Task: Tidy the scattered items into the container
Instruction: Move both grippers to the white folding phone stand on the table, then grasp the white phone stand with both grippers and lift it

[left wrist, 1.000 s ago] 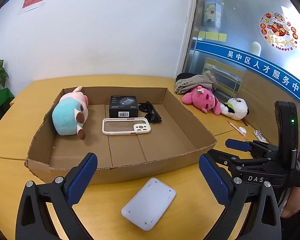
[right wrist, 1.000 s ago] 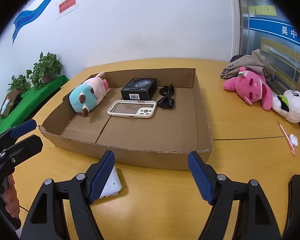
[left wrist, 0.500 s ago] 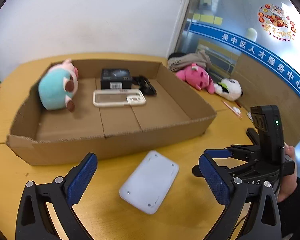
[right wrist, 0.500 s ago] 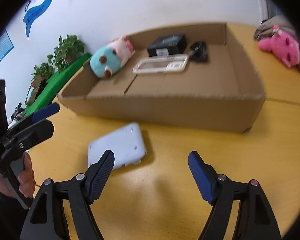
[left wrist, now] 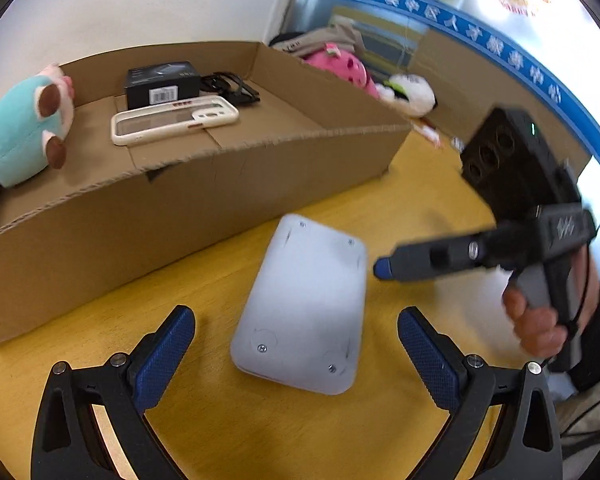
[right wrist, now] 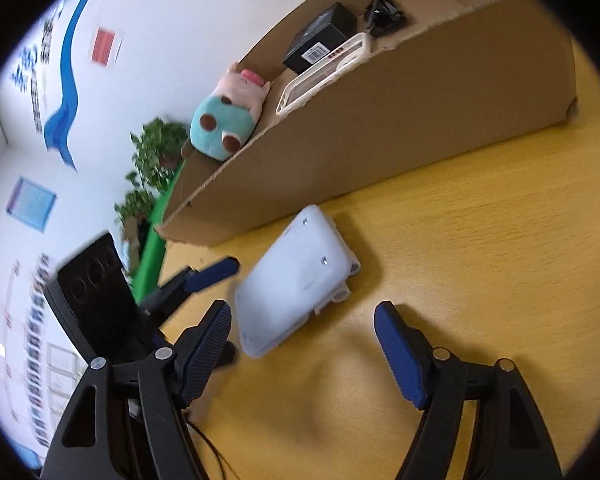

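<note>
A flat white device [left wrist: 306,306] [right wrist: 296,284] lies on the yellow table in front of the cardboard box [left wrist: 172,196] [right wrist: 400,120]. My left gripper [left wrist: 296,344] hangs open just above its near end, blue pads either side, not touching it. My right gripper [right wrist: 302,346] is open too, low over the table at the device's other side; the left wrist view shows it as a black tool [left wrist: 384,270] in a hand. Inside the box lie a teal plush [left wrist: 26,128], a black carton [left wrist: 162,82], a phone case [left wrist: 174,122] and sunglasses [left wrist: 232,84].
A pink plush [left wrist: 340,68] and a panda plush [left wrist: 410,94] lie on the table beyond the box's right wall, with a heap of cloth behind them. A person's hand [left wrist: 536,322] grips the right tool. Potted plants [right wrist: 152,160] stand past the table's far left edge.
Both grippers have come down and tipped toward the table, closing in on the white device from opposite sides. The right wrist view has rolled, so the box now looks slanted.
</note>
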`<state>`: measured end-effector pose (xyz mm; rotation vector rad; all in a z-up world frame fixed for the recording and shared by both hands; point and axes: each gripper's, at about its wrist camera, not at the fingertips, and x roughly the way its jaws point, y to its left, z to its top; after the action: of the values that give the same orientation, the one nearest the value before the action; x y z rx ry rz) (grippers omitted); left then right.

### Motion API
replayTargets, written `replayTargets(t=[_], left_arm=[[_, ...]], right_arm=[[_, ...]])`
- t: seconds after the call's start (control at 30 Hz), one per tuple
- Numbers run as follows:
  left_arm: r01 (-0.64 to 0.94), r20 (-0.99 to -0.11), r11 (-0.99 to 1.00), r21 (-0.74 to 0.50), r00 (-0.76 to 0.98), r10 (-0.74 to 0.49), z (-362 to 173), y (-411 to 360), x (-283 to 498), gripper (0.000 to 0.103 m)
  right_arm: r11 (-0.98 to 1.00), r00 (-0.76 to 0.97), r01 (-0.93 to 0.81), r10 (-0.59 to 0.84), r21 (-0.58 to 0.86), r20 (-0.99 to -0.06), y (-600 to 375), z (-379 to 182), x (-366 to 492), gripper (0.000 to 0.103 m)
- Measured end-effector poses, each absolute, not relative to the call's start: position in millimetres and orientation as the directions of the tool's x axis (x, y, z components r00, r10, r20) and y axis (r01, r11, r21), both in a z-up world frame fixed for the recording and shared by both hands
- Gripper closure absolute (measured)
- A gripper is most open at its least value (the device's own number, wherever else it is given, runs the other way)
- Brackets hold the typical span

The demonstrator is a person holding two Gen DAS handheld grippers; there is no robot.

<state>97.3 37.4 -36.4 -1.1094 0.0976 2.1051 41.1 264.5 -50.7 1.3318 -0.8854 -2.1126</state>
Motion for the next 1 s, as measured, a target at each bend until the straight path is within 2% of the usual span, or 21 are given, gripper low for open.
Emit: replayTargets(t=[0.13,0.23,0.27,0.33,0.4,0.5,0.63,0.77,0.8,0.83,0.87,0.9,0.93,1.0], left_arm=[[-0.702,-0.783,-0.684,-0.198,-0.306,0.541,-44.8,55.1,106.4,0.009],[-0.72,-0.808,-0.689,-0.086,-0.354,0.47,-46.6,65.3,115.8,0.018],[-0.71,-0.811,-0.701,-0.069,-0.369,0.453,-46.1,65.8,116.7,0.026],[-0.687,-0.812,-0.723,-0.069,-0.383,0.441,-44.6,62.6,117.3,0.032],[-0.66,-0.812,-0.748,-0.073,-0.396,0.429,-44.9,57.0,117.5,0.032],[-0.626,-0.807,-0.773,-0.102,-0.403,0.433,-44.6,51.0,119.7,0.032],[-0.564,-0.784,-0.801,-0.199,-0.398,0.476,-42.0,44.3,125.6,0.033],[-0.527,-0.731,-0.816,-0.236,-0.457,0.507,-25.8,38.6,137.7,0.034],[-0.521,-0.721,-0.821,-0.232,-0.475,0.505,-20.8,38.6,139.7,0.035],[-0.517,-0.716,-0.827,-0.219,-0.491,0.497,-17.5,40.2,140.1,0.042],[-0.505,-0.712,-0.841,-0.195,-0.517,0.475,-13.6,40.4,142.0,0.079],[-0.515,-0.71,-0.823,-0.242,-0.484,0.512,-12.5,39.3,140.8,0.086],[-0.523,-0.694,-0.803,-0.284,-0.465,0.549,-11.3,38.1,141.4,0.089],[-0.531,-0.709,-0.814,-0.236,-0.478,0.518,-10.8,45.2,142.0,0.088]], right_arm=[[-0.714,-0.407,0.073,-0.659,0.697,-0.632,249.1,-45.1,34.7,0.029],[-0.736,-0.409,0.075,-0.639,0.673,-0.652,239.6,-43.8,32.0,0.03],[-0.75,-0.416,0.072,-0.622,0.657,-0.664,236.2,-43.0,30.2,0.033],[-0.772,-0.424,0.066,-0.596,0.633,-0.682,232.1,-43.5,27.6,0.042],[-0.786,-0.428,0.06,-0.578,0.616,-0.695,228.5,-44.8,23.8,0.05],[-0.79,-0.422,0.067,-0.576,0.61,-0.7,223.7,-45.6,21.9,0.051],[-0.786,-0.409,0.063,-0.582,0.615,-0.702,223.0,-46.0,24.7,0.051],[-0.774,-0.377,0.063,-0.603,0.63,-0.703,222.7,-46.5,30.2,0.047],[-0.762,-0.37,0.062,-0.617,0.645,-0.694,223.6,-46.5,32.1,0.039],[-0.745,-0.36,0.058,-0.636,0.665,-0.682,224.2,-46.7,34.0,0.036],[-0.723,-0.348,0.049,-0.659,0.689,-0.667,225.7,-47.2,36.3,0.034],[-0.723,-0.342,0.044,-0.66,0.69,-0.669,226.1,-47.2,37.4,0.028],[-0.702,-0.354,0.034,-0.674,0.711,-0.648,229.3,-46.1,38.6,0.025],[-0.669,-0.331,0.04,-0.71,0.742,-0.622,227.7,-47.9,36.5,0.027]])
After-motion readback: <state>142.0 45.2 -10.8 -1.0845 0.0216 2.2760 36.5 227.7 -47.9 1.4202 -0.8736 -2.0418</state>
